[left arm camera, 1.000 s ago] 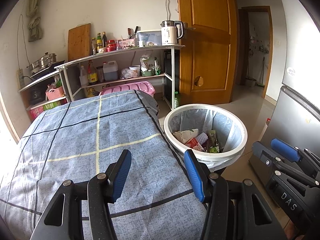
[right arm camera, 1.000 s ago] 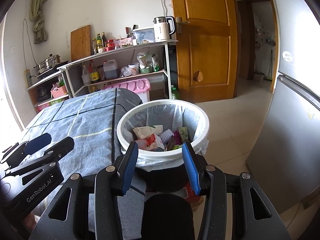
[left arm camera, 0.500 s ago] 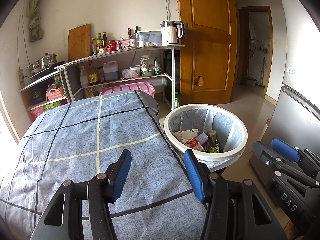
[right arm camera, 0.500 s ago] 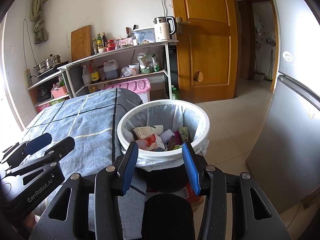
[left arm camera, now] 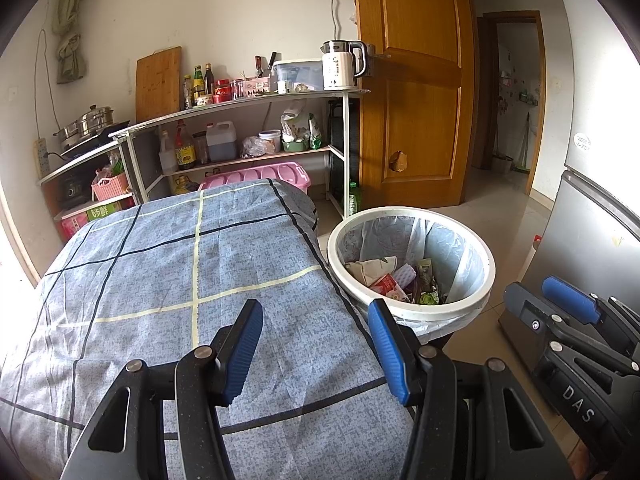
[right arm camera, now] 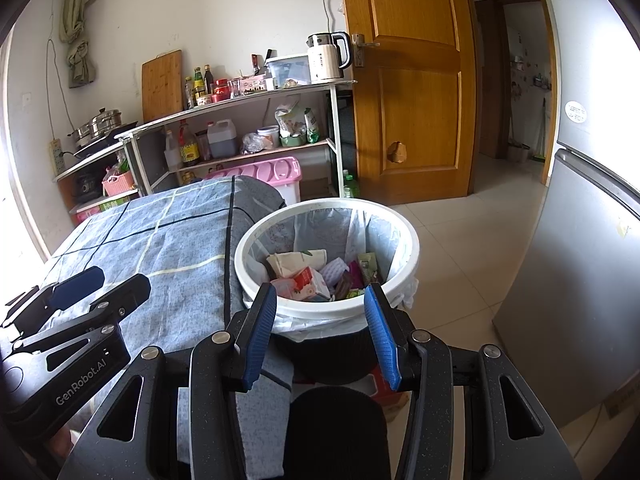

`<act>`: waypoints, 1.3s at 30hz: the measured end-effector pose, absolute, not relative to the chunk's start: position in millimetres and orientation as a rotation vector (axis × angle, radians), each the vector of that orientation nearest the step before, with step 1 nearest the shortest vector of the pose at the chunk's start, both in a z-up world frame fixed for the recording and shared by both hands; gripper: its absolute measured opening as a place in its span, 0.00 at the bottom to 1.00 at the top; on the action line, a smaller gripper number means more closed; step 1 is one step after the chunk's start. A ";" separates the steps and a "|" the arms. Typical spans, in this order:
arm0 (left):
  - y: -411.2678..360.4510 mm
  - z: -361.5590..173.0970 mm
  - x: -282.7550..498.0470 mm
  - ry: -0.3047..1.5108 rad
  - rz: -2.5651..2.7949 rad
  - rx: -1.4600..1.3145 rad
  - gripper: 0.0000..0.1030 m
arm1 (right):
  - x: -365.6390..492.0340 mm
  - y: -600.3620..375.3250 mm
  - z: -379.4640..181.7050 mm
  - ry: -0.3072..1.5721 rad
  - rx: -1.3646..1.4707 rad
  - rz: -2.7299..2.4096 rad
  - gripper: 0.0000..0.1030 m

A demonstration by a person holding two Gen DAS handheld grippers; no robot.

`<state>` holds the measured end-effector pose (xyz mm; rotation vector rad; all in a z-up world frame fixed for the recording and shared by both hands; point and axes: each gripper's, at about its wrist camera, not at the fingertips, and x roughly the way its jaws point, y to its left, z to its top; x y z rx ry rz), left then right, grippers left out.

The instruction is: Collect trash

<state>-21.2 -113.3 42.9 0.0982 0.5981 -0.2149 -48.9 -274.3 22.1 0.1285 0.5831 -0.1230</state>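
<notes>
Two grippers hang with their blue-padded jaws apart and nothing between them: the left gripper (left arm camera: pixel 315 344) over the blue checked cloth (left arm camera: pixel 168 280) that covers the table, the right gripper (right arm camera: pixel 320 330) just short of the near rim of the trash bin (right arm camera: pixel 256 280). Far left, a steel pot (left arm camera: pixel 86 122) sits on a low shelf, with a pink basket (left arm camera: pixel 110 186) on the shelf below it. Next along, the metal rack (left arm camera: pixel 240 100) carries bottles, jars and a clear lidded box (left arm camera: pixel 300 74) on top, beside a white kettle (left arm camera: pixel 340 66); its lower shelf holds a dark jug (left arm camera: pixel 221 141), a white tub (left arm camera: pixel 269 139) and a green bowl (left arm camera: pixel 295 145). A pink lidded crate (left arm camera: pixel 276 172) stands behind the table. Right of the table edge, the white bin is lined with a clear bag and holds the trash: a crumpled beige paper bag (right arm camera: pixel 298 260), a red and white carton (right arm camera: pixel 308 282), a pale purple packet (right arm camera: pixel 336 270) and green wrappers (right arm camera: pixel 368 262). A grey fridge (right arm camera: pixel 580 280) fills the right side.
</notes>
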 end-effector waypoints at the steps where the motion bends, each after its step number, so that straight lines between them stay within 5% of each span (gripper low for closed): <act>1: -113.1 43.0 -21.4 0.598 -0.215 0.099 0.53 | -48.4 -274.1 22.2 0.583 0.128 -0.123 0.45; 39: -114.2 40.8 -21.9 0.604 -0.217 0.100 0.53 | -48.6 -272.2 19.9 0.584 0.130 -0.119 0.45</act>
